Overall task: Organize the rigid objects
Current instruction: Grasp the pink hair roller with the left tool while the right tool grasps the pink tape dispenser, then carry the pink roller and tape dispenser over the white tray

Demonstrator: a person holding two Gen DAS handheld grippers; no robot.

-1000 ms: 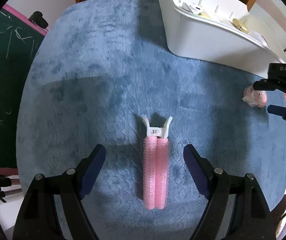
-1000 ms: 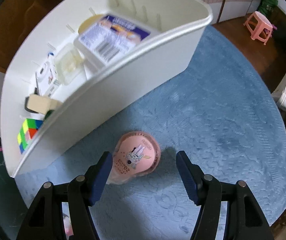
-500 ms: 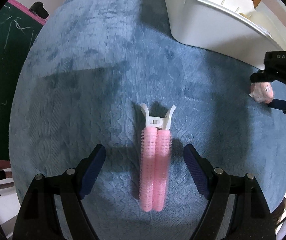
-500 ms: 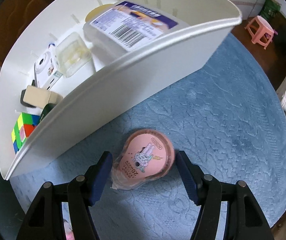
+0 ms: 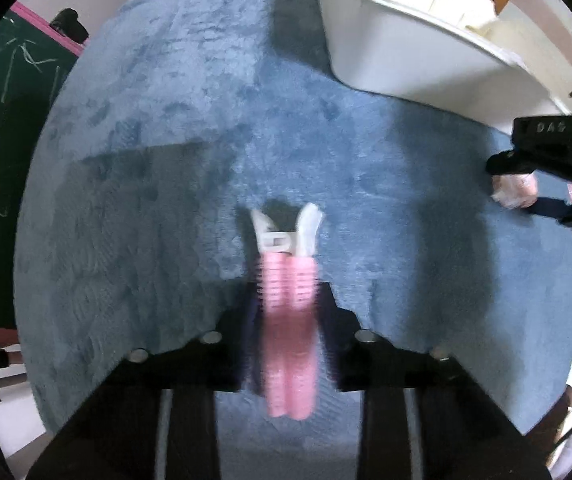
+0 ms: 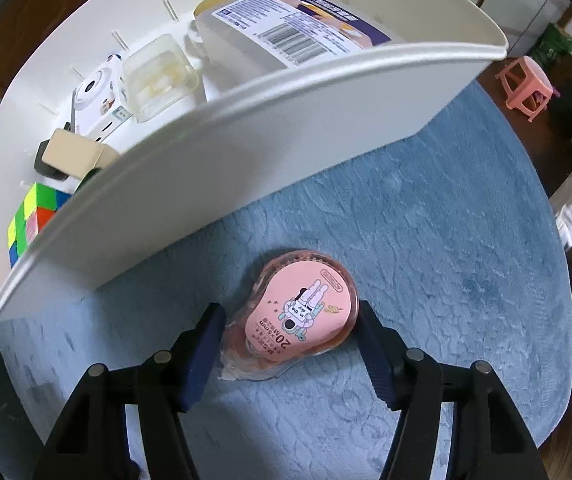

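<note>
The left gripper (image 5: pixel 286 320) is clamped on a pink hair clip (image 5: pixel 288 312) lying on the blue mat (image 5: pixel 165 160), its white handle end pointing away from the camera; the picture is blurred there. The right gripper (image 6: pixel 288 340) straddles a pink tape dispenser (image 6: pixel 298 316) on the mat, just beside the white bin (image 6: pixel 245 152); its jaws are closing, though whether the pads touch yet cannot be told. The bin holds a cube (image 6: pixel 31 220), a camera (image 6: pixel 95 92), 1 clear box (image 6: pixel 157 76) and 1 labelled box (image 6: pixel 286 32).
</note>
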